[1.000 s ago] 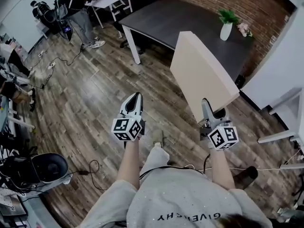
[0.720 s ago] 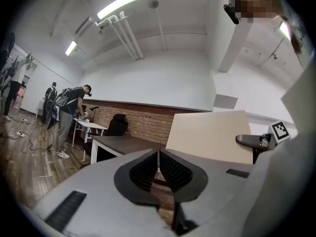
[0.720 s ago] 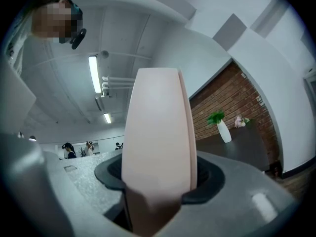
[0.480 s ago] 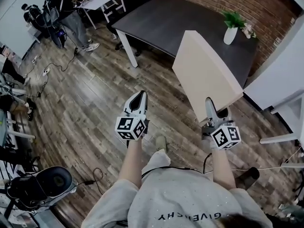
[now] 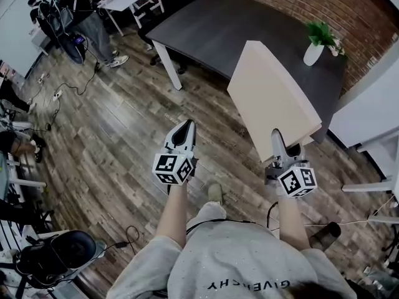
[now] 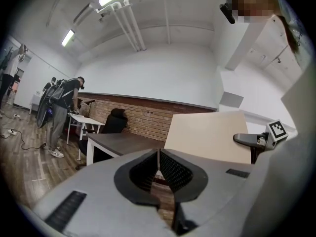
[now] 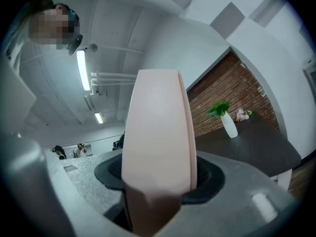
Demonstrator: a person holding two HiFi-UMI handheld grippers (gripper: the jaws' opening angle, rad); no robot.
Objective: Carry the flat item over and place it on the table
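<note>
1. As I judge it, the step in hand is the carry. The board is off the ground and tilted. Its near lower edge is clamped in the jaws of the right gripper. The left gripper hangs beside it over the floor, well apart from the board, with its jaws together on nothing.
2. The dark worktop lies just ahead. The board's far end overlaps its near side in the head view, but I cannot tell whether it is above it yet.
3. To do this well:
   - One grip at the edge of a wide board gives it a lot of leverage, so hold the wrist steady and keep the clamp firm.
   - Aim for the bare middle of the worktop, away from the vase at its far right corner.
   - Set the far edge down first, lay the board flat, and only then open the jaws.
   - The free left gripper could steady the loose side.
4. What each view adds:
   - Only the head view gives the layout: both grippers, the board's full face and the bare span of the worktop.
   - Only the right gripper view shows the grip itself, with the board edge-on and filling the gap between the jaws.
   - Only the left gripper view shows that gripper's jaws meeting, a chair behind the worktop, and the board's face from the side.
</note>
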